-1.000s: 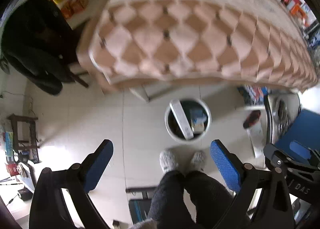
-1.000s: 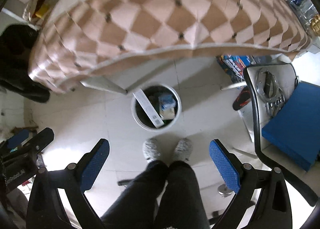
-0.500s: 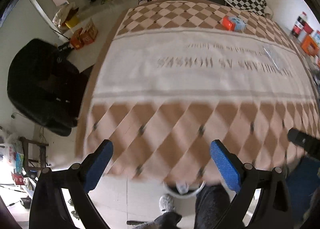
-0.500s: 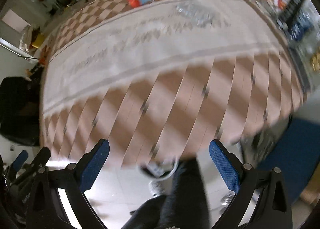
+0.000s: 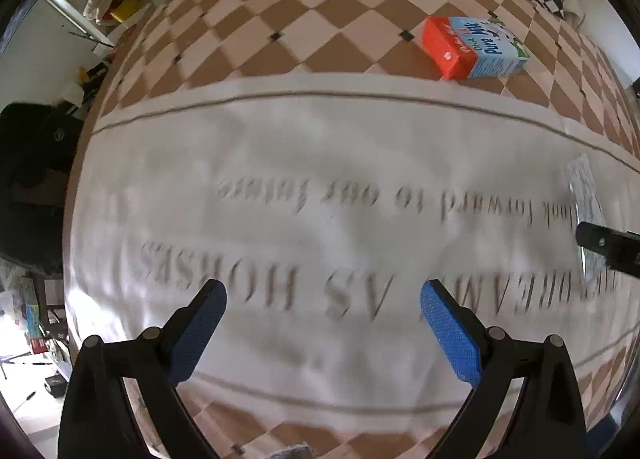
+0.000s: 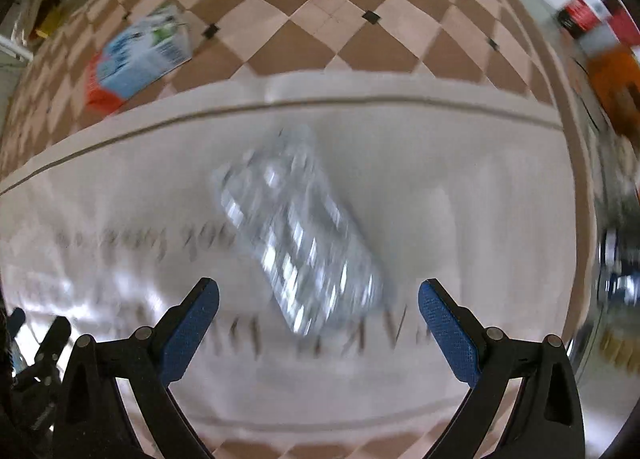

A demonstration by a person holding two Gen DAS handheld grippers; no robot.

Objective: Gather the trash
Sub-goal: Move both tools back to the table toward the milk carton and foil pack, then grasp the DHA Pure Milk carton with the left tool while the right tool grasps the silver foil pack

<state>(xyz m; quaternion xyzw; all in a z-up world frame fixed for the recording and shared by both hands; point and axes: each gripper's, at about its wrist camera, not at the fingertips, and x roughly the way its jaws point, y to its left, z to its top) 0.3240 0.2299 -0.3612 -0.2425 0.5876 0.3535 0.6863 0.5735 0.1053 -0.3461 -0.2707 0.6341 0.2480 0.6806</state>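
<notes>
While both grippers hang over the surface [image 5: 320, 147] with jaws wide and empty, blister pack [image 6: 300, 243] lies ahead of right gripper [image 6: 319, 301]; milk carton [image 5: 474, 47] well beyond left gripper [image 5: 323, 305].

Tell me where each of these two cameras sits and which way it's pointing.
Left wrist: rides the left gripper, looking down over the tablecloth toward the milk carton; its open blue fingers and the other gripper's tip show.
Right wrist: rides the right gripper, aimed at the blurred blister pack; open fingers show.
Shared: carton, pack, tablecloth.
</notes>
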